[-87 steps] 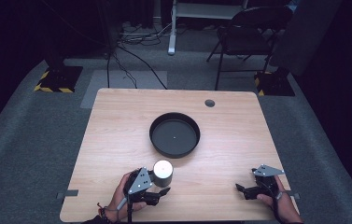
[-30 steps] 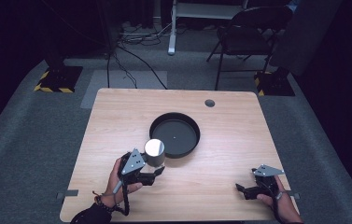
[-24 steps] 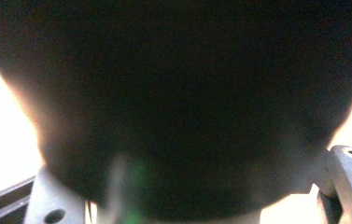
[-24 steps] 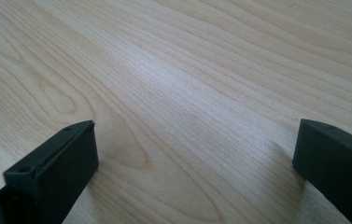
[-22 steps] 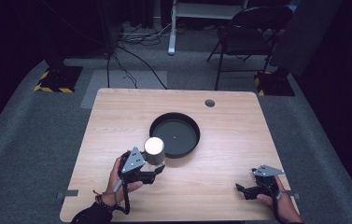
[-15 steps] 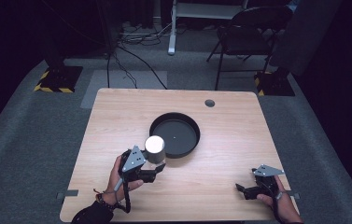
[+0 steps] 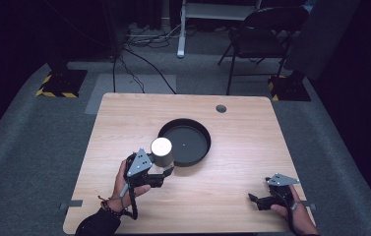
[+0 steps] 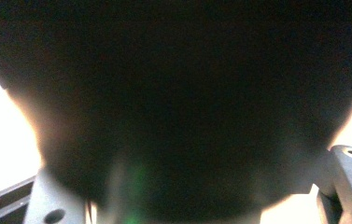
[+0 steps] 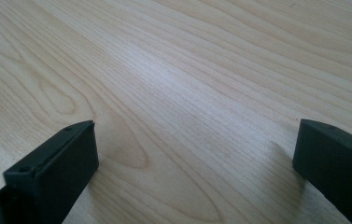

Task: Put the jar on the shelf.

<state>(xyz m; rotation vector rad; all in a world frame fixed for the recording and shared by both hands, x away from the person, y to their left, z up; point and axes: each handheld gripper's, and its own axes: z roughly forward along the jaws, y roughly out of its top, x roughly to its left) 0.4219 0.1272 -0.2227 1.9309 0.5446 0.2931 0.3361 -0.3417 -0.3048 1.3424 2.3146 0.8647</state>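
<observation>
In the high view, a dark cylindrical can with a white top (image 7: 162, 153) was gripped by the left gripper (image 7: 159, 169) just beside the near-left rim of a black round pan (image 7: 200, 153) on the wooden table (image 7: 232, 191), while the right gripper (image 7: 255, 199) was rested near the near-right corner. In the left gripper view, a dark blurred surface was pressed close between the jaws. In the right gripper view, the jaws were spread wide over bare wood, with nothing held.

Light wood counter (image 7: 232, 191) with rounded corners and a small round hole (image 7: 221, 108) near the far edge. A shallow black round pan (image 7: 188, 142) sits on it, roughly mid-counter.
</observation>
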